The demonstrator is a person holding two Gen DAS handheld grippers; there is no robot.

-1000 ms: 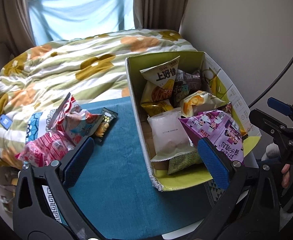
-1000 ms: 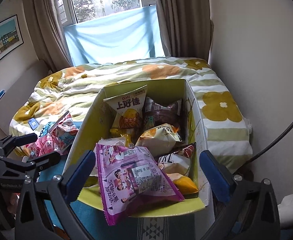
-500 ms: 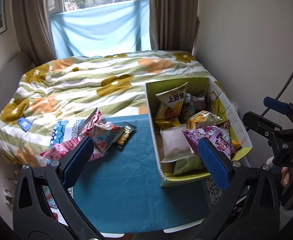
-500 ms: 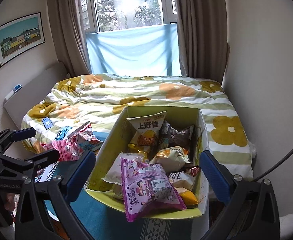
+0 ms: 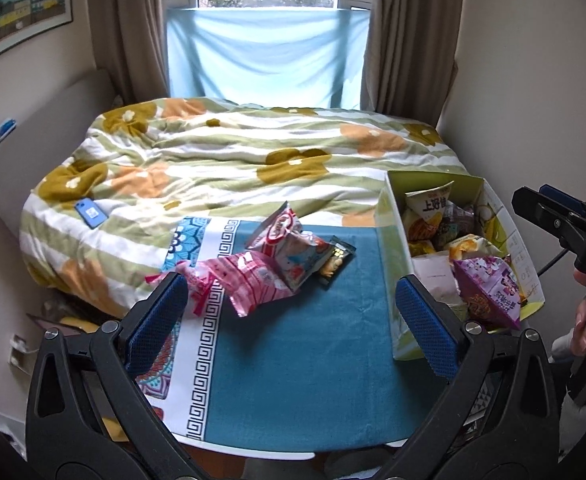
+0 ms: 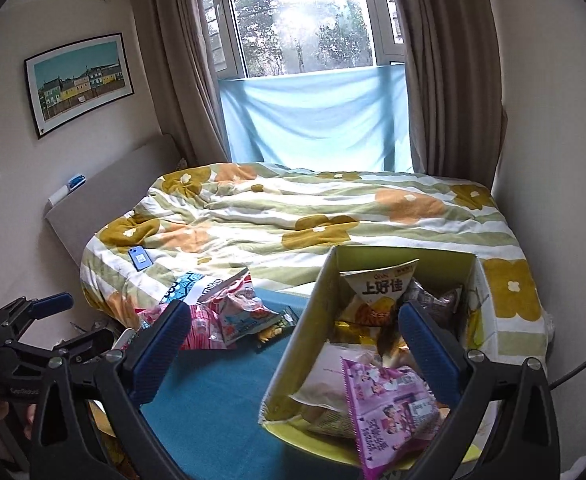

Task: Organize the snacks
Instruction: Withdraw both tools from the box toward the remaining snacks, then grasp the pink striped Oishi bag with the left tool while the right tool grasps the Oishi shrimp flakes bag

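**Ana:** Snacks first: where do they sit, and why that way?

**Ben:** Most are already in the yellow-green cardboard box, at about three o'clock in the left wrist view. A purple foil snack bag lies on top near the front, and a cream chip bag with dark lettering leans against the back wall. I judge the box to be the collecting place. Three packets are loose on the teal cloth-covered table, around twelve o'clock from the left claw: a pink crinkled packet, a red-and-white pictured packet partly on top of it, and a small dark packet of nuts just beside that one. They look like what is left to sort.

**Ana:** And the claws?

**Ben:** The left gripper is spread wide, holds nothing and touches nothing, hanging above the cloth. The right gripper is equally wide and empty; its right finger is over the box's snacks, though contact is unclear.
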